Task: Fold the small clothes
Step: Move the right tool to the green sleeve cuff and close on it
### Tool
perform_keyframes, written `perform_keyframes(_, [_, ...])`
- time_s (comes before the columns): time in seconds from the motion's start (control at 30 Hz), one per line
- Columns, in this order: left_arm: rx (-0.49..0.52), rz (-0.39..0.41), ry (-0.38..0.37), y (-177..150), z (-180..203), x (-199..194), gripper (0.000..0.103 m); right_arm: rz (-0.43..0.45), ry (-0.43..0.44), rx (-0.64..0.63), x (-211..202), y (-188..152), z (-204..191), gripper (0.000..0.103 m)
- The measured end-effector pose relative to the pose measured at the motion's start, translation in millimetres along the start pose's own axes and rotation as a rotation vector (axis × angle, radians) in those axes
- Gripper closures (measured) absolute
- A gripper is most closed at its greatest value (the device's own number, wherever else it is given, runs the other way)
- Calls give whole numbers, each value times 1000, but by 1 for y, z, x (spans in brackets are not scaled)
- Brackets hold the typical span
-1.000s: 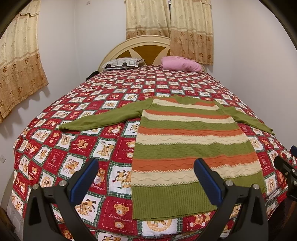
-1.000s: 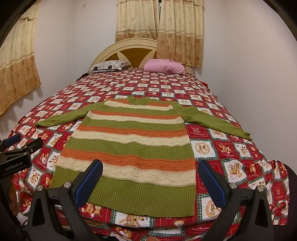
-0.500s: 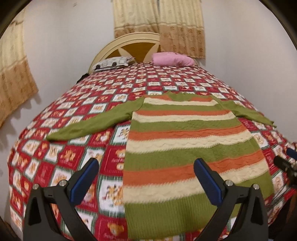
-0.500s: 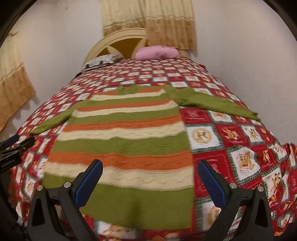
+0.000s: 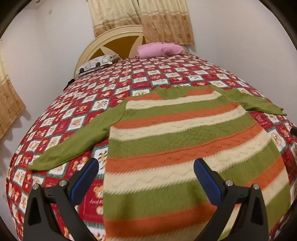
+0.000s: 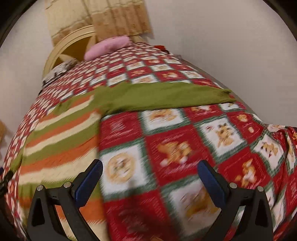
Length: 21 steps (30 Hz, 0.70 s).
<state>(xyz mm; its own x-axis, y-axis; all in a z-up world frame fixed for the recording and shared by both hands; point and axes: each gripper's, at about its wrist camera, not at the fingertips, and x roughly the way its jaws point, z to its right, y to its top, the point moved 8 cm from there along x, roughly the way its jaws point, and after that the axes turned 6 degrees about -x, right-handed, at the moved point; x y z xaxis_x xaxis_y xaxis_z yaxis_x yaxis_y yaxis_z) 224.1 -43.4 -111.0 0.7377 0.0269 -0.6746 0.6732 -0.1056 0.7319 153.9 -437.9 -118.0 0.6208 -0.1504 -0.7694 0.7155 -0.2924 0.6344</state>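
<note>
A knitted sweater (image 5: 176,140) with green, orange and cream stripes lies flat on the bed, sleeves spread out, collar toward the headboard. My left gripper (image 5: 146,176) is open and empty, low over the sweater's left lower body; its left green sleeve (image 5: 74,146) lies to the upper left of it. My right gripper (image 6: 150,178) is open and empty over bare quilt just right of the sweater's body (image 6: 61,140). The right green sleeve (image 6: 163,96) stretches across the quilt beyond it. The right wrist view is blurred.
The bed has a red, white and green bear-print quilt (image 5: 141,81). A pink pillow (image 5: 159,49) and a patterned pillow (image 5: 96,64) lie by the cream headboard (image 5: 111,37). White walls close in on both sides; curtains (image 5: 141,16) hang behind.
Both grippers have moved forward and down toward the bed. The left one now hangs over the sweater's left part, the right one has swung right over the quilt. Both stay open.
</note>
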Motion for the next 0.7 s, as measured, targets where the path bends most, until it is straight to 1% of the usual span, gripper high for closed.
perform_keyframes(0.13, [24,-14,18,5,6,24,0,-21,-13,74,24,24,38,1])
perform_keyframes(0.27, [24,-13,25,11,6,53,0,-43,-29,185,46,44,87,1])
perform_keyframes(0.33, [14,-37,53,12,1,67,0,-55,-38,238,56,52,109,2])
perform_keyframes(0.37, [2,-47,51,12,-1,71,0,-59,-48,267,64,57,122,2])
perform_keyframes(0.47, [-27,-66,55,13,-6,76,0,-72,-71,353,83,69,162,8])
perform_keyframes(0.53, [-26,-69,59,13,-7,77,0,-81,-63,415,93,73,181,13])
perform_keyframes(0.6, [-25,-74,65,14,-10,79,0,-89,-65,442,107,80,198,23])
perform_keyframes(0.67, [-24,-80,71,16,-12,83,0,-102,-105,461,121,86,215,27])
perform_keyframes(0.7, [-25,-83,76,16,-13,85,0,-104,-112,463,126,88,221,27])
